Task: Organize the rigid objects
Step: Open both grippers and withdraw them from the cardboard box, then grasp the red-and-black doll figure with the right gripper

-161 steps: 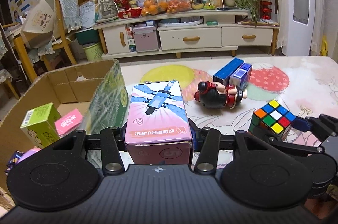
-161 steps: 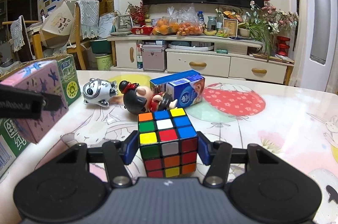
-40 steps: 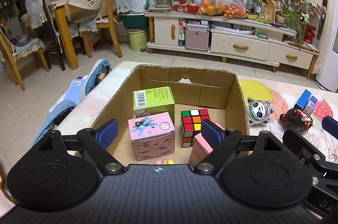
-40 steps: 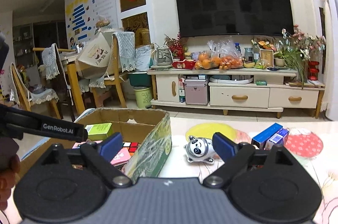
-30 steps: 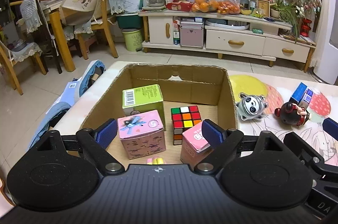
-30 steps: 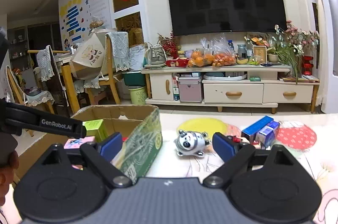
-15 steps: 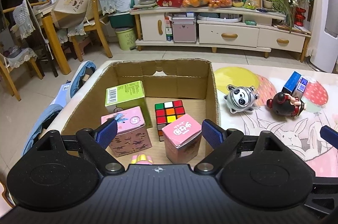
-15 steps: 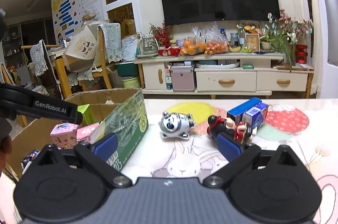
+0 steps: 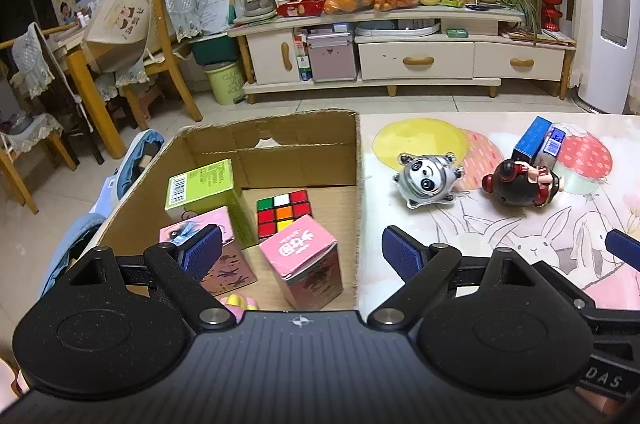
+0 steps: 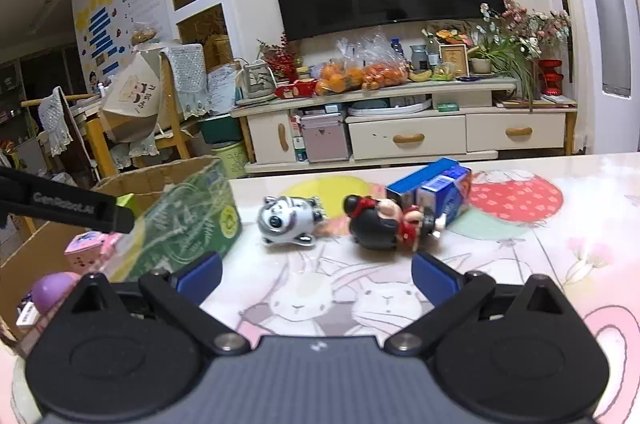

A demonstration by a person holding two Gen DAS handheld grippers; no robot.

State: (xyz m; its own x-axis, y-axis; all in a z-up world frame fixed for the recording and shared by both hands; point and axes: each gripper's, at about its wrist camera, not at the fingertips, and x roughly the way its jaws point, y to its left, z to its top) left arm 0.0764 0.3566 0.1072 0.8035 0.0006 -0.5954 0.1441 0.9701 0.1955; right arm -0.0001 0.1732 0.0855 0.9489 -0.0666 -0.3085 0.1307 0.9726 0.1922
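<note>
Behind the pastel rabbit-print surface [image 10: 520, 264] stands a cream TV cabinet [image 10: 400, 128] under a dark screen. At the surface's left edge sits an open brown cardboard box [image 9: 304, 148] holding a green carton [image 9: 204, 184], a multicoloured puzzle cube [image 9: 282, 212] and two pink cartons [image 9: 300, 256]. On the surface right of the box lie a silver panda figurine [image 9: 428, 180], a black-and-red doll figurine [image 9: 520, 184] and a blue carton [image 9: 538, 140]. The left gripper [image 9: 300, 252] hangs above the box, jaws apart and empty. The right gripper [image 10: 316, 276], jaws spread wide, points at the two figurines with nothing between its pads.
</note>
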